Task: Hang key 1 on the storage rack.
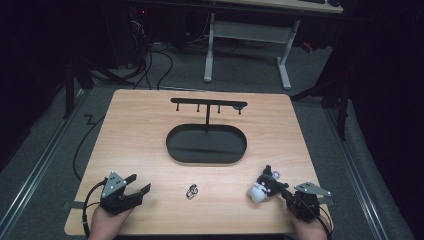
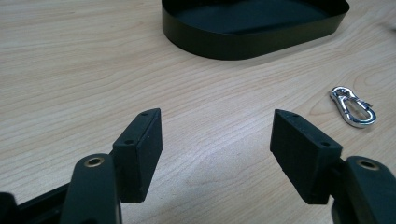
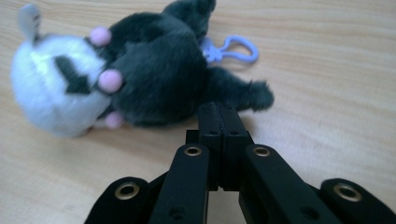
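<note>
A black and white plush toy (image 1: 264, 186) with pink spots and a lilac clip (image 3: 232, 49) lies on the table near its front right. My right gripper (image 1: 285, 192) is shut, and its tips (image 3: 219, 112) rest against the plush toy's (image 3: 140, 70) dark body with nothing showing between the jaws. A small silver snap hook (image 1: 192, 190) lies at the front middle. My left gripper (image 1: 141, 188) stands open at the front left, nothing between its pads (image 2: 140, 144), and the snap hook (image 2: 353, 106) lies ahead to its right.
A black oval tray (image 1: 206, 157) sits mid-table, with a black rack of small hooks (image 1: 208, 104) rising behind it. The tray's wall (image 2: 224, 42) shows ahead of the left gripper. A white-legged desk (image 1: 245, 35) stands on the floor beyond the table.
</note>
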Demonstrator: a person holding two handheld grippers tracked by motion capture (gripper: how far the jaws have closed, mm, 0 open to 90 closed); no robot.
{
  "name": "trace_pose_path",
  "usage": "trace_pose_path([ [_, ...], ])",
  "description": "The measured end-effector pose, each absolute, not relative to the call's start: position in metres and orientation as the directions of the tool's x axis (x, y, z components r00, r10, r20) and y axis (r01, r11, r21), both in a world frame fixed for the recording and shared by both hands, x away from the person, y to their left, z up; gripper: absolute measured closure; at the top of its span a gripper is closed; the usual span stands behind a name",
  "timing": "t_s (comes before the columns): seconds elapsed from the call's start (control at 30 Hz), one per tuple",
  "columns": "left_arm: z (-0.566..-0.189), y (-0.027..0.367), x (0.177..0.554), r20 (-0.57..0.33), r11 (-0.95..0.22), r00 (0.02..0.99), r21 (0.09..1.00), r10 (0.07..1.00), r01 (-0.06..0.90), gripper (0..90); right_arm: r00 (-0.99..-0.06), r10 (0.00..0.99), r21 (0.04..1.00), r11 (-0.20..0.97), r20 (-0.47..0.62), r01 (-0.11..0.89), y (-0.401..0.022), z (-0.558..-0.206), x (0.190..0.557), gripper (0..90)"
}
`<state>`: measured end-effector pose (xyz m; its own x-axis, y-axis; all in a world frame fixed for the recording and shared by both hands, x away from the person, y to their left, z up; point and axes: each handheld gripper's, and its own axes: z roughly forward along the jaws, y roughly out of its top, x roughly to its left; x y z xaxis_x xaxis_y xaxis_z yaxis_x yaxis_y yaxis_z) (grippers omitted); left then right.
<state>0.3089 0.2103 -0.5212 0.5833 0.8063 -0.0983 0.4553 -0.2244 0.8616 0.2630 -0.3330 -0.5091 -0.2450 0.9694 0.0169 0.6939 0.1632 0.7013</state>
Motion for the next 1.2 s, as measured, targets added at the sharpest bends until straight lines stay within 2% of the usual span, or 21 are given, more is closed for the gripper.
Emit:
trace_pose_path([
  [0.3, -0.52, 0.214, 0.308, -0.103, -0.216, 0.578, 0.863, 0.809, 0.456, 34.9, -0.278, 0.96, 0.669, 0.218, -0.017, 0.711, -0.32, -0.51, 0.313, 90.0],
  [0.47, -0.52, 0.212, 0.308, -0.099, -0.219, 0.58, 0.864, 0.809, 0.453, 34.9, -0.314, 0.948, 0.643, 0.27, -0.049, 0.717, -0.313, -0.507, 0.328, 90.0],
  [0.63, -0.521, 0.212, 0.307, -0.1, -0.22, 0.582, 0.863, 0.807, 0.455, 35.0, -0.33, 0.941, 0.636, 0.301, -0.076, 0.711, -0.315, -0.501, 0.325, 89.8],
  [0.77, -0.522, 0.212, 0.309, -0.099, -0.224, 0.584, 0.862, 0.805, 0.455, 35.0, -0.337, 0.939, 0.614, 0.307, -0.07, 0.727, -0.321, -0.499, 0.319, 86.1],
  [1.2, -0.523, 0.206, 0.31, -0.094, -0.248, 0.612, 0.858, 0.785, 0.449, 34.9, -0.294, 0.956, 0.574, 0.253, -0.022, 0.779, -0.325, -0.497, 0.307, 83.1],
])
